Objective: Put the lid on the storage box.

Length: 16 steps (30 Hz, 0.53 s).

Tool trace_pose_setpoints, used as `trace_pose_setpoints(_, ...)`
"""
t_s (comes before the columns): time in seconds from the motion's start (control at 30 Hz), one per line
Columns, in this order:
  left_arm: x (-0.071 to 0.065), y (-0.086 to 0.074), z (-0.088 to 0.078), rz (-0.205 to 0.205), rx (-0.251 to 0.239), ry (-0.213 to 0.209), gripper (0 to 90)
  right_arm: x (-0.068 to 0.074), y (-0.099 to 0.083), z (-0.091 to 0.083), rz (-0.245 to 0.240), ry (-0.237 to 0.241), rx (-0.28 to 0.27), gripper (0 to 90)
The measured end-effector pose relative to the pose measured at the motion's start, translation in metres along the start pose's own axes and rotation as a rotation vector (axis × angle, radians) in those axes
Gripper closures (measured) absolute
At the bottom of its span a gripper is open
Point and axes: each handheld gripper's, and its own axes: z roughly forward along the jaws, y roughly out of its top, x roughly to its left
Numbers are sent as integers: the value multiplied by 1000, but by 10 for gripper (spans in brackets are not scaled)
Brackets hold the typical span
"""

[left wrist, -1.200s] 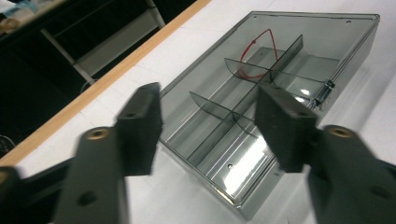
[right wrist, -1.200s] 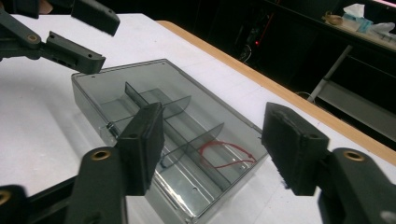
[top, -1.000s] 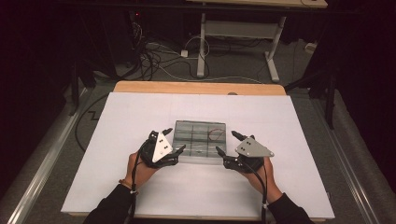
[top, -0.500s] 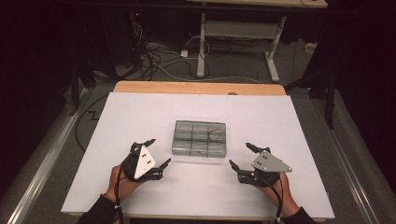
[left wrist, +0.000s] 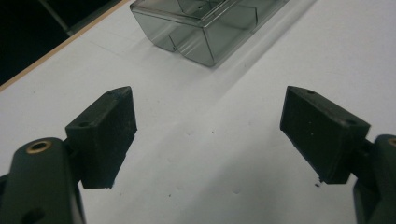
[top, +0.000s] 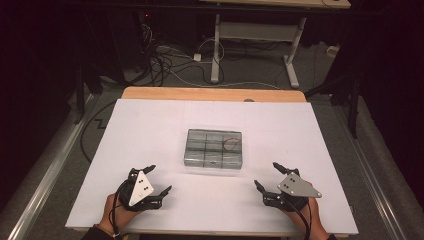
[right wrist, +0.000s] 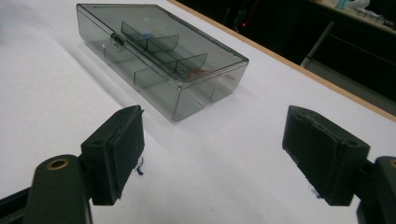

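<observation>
Both grippers pulling back from the clear compartment box (top: 213, 148), left gripper (top: 156, 180) and right gripper (top: 266, 175) spreading wide, gripping nothing, box sitting closed on white table (top: 150, 125).

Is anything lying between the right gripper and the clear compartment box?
No. Between the right gripper and the clear compartment box there is bare white table surface. The high view and the right gripper view both show it.

Black left gripper (top: 154, 181) and right gripper (top: 267, 176), grey three-cornered plates, trailing black cables.
</observation>
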Motion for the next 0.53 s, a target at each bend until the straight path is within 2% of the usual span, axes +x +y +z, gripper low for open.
trace_pose_setpoints(0.17,2,0,1,2,8,5,177,1,-2,4,-21,0,26,213)
trace_pose_setpoints(0.53,3,1,2,3,17,8,177,-1,-2,4,-17,-9,16,210)
